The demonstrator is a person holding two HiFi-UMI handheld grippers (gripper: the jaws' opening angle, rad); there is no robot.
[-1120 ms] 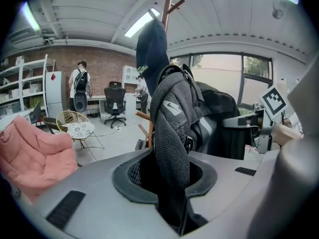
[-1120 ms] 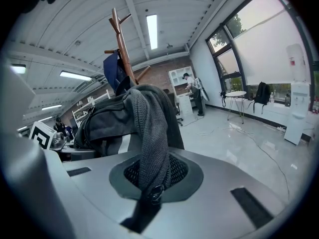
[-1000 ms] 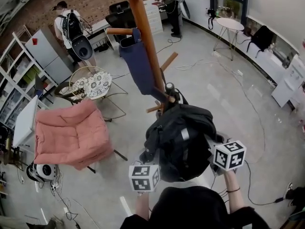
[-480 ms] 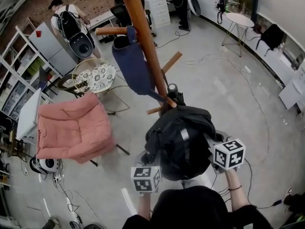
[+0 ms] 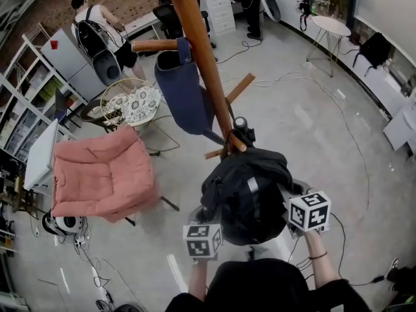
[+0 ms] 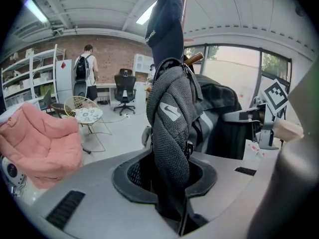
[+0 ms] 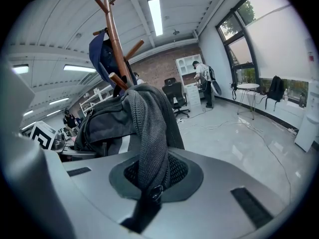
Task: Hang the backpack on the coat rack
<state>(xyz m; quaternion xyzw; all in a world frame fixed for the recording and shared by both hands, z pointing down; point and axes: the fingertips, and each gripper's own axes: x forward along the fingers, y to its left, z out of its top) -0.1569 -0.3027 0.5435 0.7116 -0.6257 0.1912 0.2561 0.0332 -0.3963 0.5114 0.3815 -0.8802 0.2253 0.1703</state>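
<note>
Left tool (image 6: 171, 190): you've got it clamped on one backpack (image 5: 247, 194) strap (image 6: 169, 113) | right tool (image 7: 148, 183): pinched tight on the other strap (image 7: 147, 133) | backpack: just under the rack's (image 5: 201, 51) low peg (image 5: 235, 140)

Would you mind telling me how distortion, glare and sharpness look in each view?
Head view: fisheye bows the coat rack; evenly lit and sharp. Left gripper view: dark rounded corners, backpack strap crisp, windows washed out. Right gripper view: same vignette, ceiling light glaring.
</note>
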